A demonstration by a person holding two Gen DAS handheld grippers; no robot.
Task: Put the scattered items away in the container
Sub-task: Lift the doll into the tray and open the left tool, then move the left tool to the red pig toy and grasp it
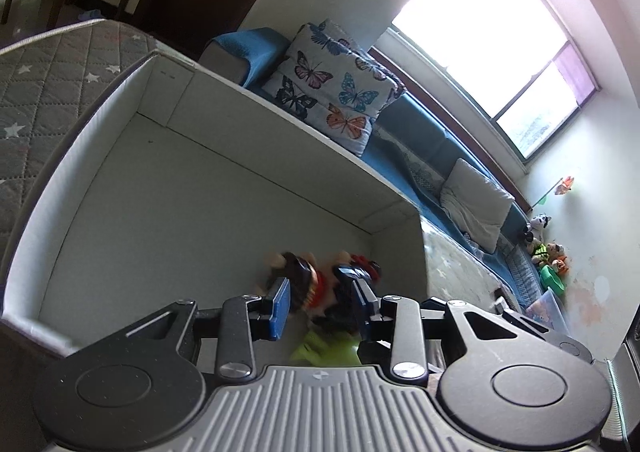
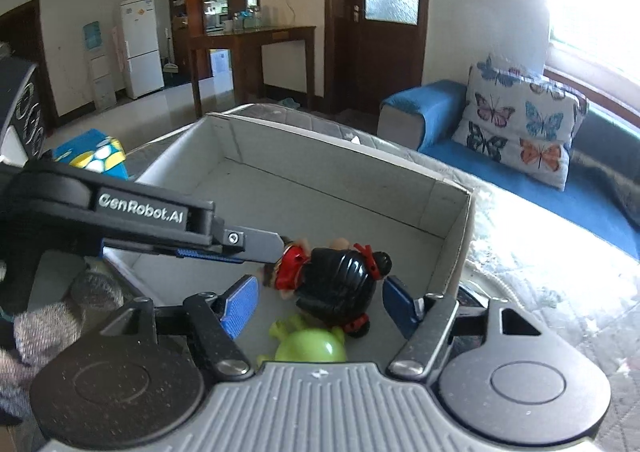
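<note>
Box holds two toys: one doll, one green figure.

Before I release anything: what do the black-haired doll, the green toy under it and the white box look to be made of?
Black-haired doll in a red dress: apparently hard moulded plastic, with glossy highlights on the ridged hair. Lime-green toy: smooth plastic or vinyl with a soft sheen; hard or squishy, I cannot tell. White open-topped box: looks like matte cardboard, with thin walls and folded flap seams.
</note>
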